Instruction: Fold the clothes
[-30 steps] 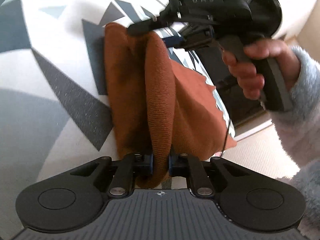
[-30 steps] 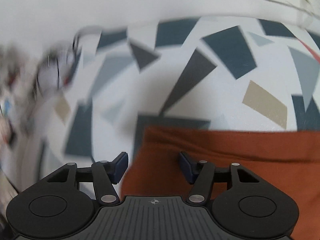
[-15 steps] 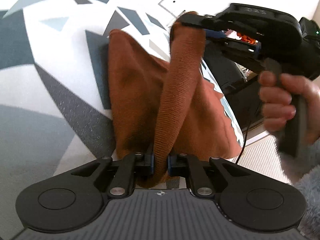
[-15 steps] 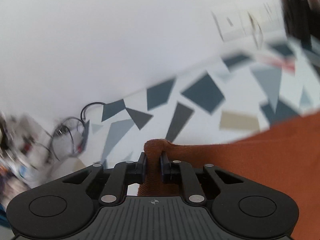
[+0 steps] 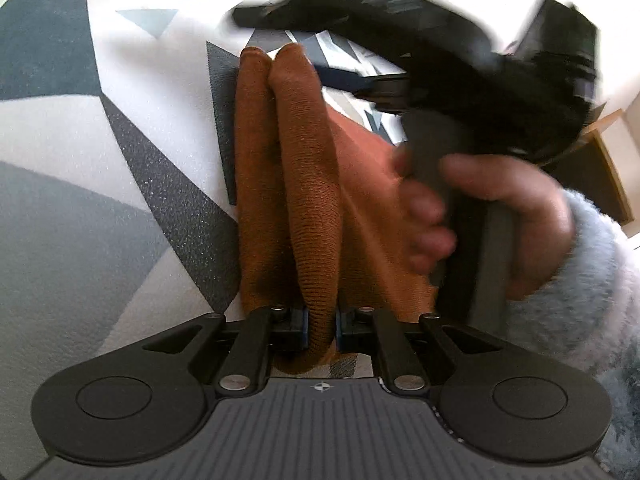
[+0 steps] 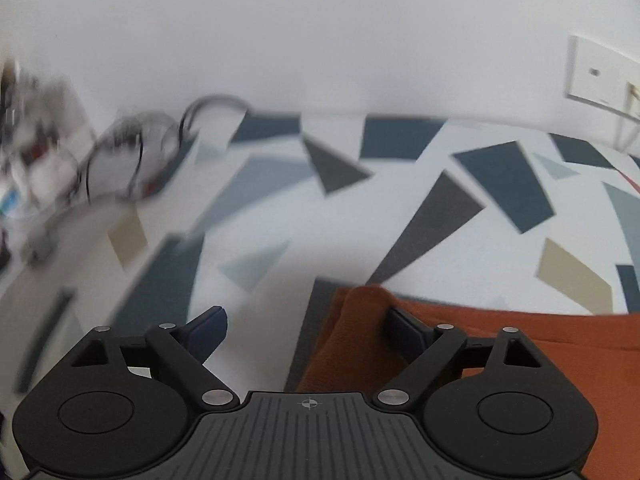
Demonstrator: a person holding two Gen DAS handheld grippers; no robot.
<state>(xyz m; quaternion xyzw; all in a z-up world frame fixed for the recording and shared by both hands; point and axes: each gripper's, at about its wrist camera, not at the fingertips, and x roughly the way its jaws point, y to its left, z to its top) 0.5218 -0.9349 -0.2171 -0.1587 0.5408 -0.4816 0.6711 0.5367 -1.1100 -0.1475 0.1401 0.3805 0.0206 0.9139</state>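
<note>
A rust-orange knit garment (image 5: 304,184) lies in long folds on a patterned cover (image 5: 80,160) of grey and blue triangles. My left gripper (image 5: 322,330) is shut on the near end of one rolled fold, which runs away from me. In the right wrist view my right gripper (image 6: 306,324) has its jaws spread and still opening. The garment's corner (image 6: 360,316) lies loose between them, close to the right fingertip (image 6: 404,324), and is not pinched. A hand (image 5: 500,200) in a fluffy pale sleeve holds that blurred tool over the garment's right side.
A white wall rises behind the cover, with a socket plate (image 6: 600,76) at the right. Blurred cables (image 6: 132,152) and clutter sit at the cover's far left corner. A wooden edge (image 5: 612,168) shows past the cover on the right.
Half a second ago the right gripper pinched the garment's far end and held it up. Now its jaws are spread, the end lies down on the cover, and the left grip is unchanged.
</note>
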